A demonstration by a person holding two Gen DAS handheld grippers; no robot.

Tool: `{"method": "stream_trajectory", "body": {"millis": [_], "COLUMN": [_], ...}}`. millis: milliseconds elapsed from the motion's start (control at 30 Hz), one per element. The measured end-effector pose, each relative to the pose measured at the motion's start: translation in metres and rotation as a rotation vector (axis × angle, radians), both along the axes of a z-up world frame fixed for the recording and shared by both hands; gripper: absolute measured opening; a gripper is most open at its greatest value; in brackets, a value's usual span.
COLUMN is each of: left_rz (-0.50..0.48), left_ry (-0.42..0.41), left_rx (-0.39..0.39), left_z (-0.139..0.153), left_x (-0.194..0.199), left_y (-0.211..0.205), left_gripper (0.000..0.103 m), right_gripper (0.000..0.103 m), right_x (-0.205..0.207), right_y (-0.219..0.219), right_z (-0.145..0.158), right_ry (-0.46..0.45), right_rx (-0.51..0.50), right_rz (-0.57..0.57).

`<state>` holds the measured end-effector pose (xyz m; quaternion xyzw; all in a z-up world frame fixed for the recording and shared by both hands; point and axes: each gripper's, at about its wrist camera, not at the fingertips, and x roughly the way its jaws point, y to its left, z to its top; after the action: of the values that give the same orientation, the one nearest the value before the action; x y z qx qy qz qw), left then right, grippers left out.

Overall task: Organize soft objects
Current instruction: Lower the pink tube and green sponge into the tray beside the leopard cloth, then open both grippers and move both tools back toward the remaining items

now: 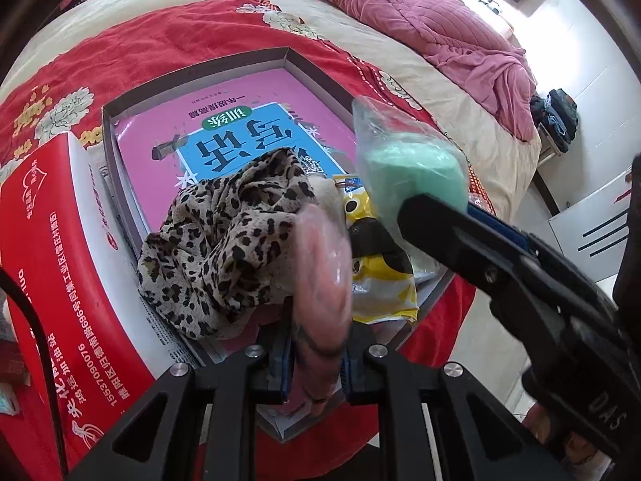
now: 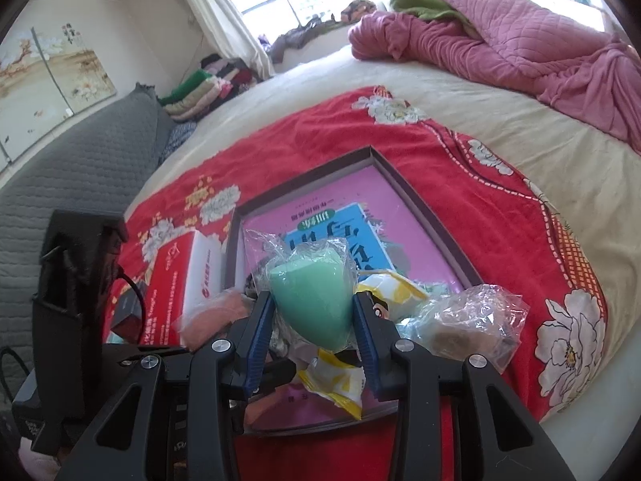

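My left gripper (image 1: 318,336) is shut on a pink sponge (image 1: 320,276) in clear wrap, held above the near end of a shallow grey box tray (image 1: 192,68). My right gripper (image 2: 312,300) is shut on a mint-green sponge (image 2: 316,304) in a crinkled clear bag. In the left wrist view the green sponge (image 1: 412,172) hangs over the tray's right side, with the right gripper (image 1: 416,208) coming in from the right. A leopard-print cloth (image 1: 224,240) and a yellow packet (image 1: 380,288) lie in the tray on a pink and blue book (image 1: 240,136).
A red and white tissue box (image 1: 60,260) stands left of the tray on the red flowered blanket (image 2: 480,216). A clear bag with a brownish item (image 2: 468,320) lies at the tray's right. A pink quilt (image 2: 500,40) is heaped at the far side of the bed.
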<state>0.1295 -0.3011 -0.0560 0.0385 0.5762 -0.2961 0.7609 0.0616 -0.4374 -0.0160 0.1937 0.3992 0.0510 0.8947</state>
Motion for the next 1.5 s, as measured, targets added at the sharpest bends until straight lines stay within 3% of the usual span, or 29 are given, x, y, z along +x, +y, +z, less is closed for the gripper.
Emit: {"method": "stream_trajectory", "body": {"millis": [467,700,867,1133,1300,1500], "left_rz": [-0.017,-0.011,-0.001,0.002,0.004,0.017], "left_ry": [-0.002,-0.004,-0.014,-0.022,-0.025,-0.039], "left_rx": [0.004,-0.005,0.007,0.009,0.006,0.022], "left_z": [0.006,0.009,0.011,0.012,0.015,0.019], "left_x": [-0.005,-0.007,-0.007,-0.007,-0.011,-0.016], "left_y": [0.006,0.012,0.015,0.017,0.018,0.023], "left_gripper": [0.017,0.018,0.019,0.025,0.047,0.047], "right_gripper": [0.043,0.045,0.055,0.057,0.057,0.057], "right_x": [0.038,0.033,0.023,0.009,0.001,-0.009], "right_y": [0.018,0.021,0.017,0.007,0.002,-0.004], "right_z": [-0.012,-0.011,-0.008,0.001,0.002,0.009], "right_ry": [0.122,0.116,0.096,0.078,0.073,0.055], "right_rx": [-0.053,-0.054,-0.02,-0.018,-0.017,0.0], "right_rz": [0.099,0.088,0.044,-0.002,-0.019,-0.065]}}
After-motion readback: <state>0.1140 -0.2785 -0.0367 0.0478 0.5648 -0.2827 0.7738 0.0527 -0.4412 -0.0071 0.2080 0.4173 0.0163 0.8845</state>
